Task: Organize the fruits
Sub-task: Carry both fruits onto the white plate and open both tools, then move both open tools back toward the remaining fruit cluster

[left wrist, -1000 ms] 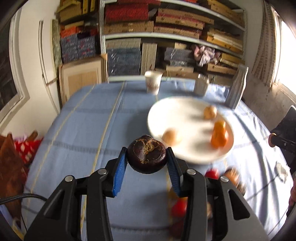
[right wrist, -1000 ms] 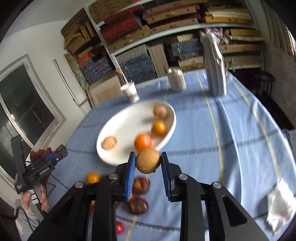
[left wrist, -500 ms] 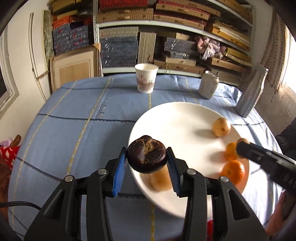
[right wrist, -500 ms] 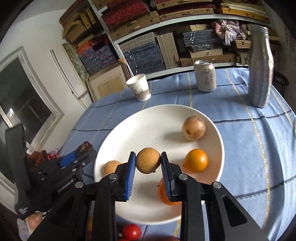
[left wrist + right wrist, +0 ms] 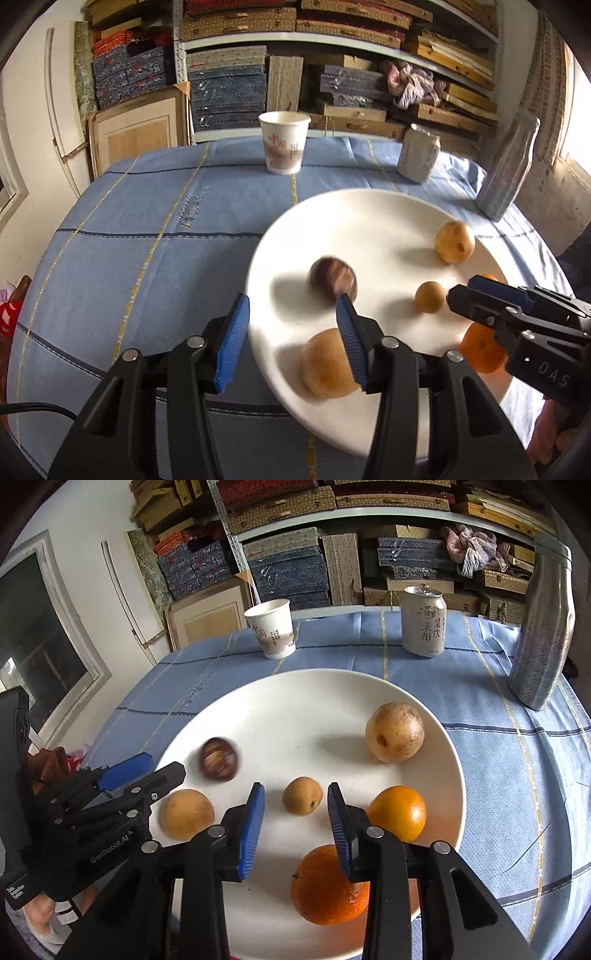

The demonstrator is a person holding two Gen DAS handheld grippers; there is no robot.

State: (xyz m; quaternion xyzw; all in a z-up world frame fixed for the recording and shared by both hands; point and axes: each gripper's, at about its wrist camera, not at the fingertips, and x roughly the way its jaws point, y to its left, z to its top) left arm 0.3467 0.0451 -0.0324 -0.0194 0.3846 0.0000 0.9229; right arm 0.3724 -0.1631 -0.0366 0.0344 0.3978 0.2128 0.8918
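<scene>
Both grippers sit at the near rim of the white plate [image 5: 424, 716], jaws just been opening, nothing between the pads now.

Left gripper [image 5: 291, 339]: jaws moderately apart, empty, straddling the plate's near-left rim. Right gripper [image 5: 295, 821]: jaws a bit apart, empty, over the plate's near middle.

Fruit on the plate, near to far:
- big orange [image 5: 325, 886] at the near edge, partly behind the right gripper's right finger
- tan round fruit [image 5: 186, 814] near-left, just beside the left gripper's tip
- smaller orange fruit [image 5: 399, 812] near-right
- small tan fruit [image 5: 303, 795] centre, just beyond the right gripper's pads, not touching them
- dark purple fruit [image 5: 218, 758] left of centre, motion-blurred, clear of the left gripper's pads
- pale speckled fruit [image 5: 394, 732] far-right

Plate rests on a blue tablecloth [image 5: 517, 775]. Beyond the plate: paper cup [image 5: 271, 633] far-left, drink can [image 5: 424, 620] straight behind, tall patterned bottle [image 5: 543, 635] far-right. Behind the table, shelves of stacked boxes [image 5: 295, 572].

A bit of the person's hand [image 5: 40, 912] shows under the left gripper's body, left of the plate.
</scene>
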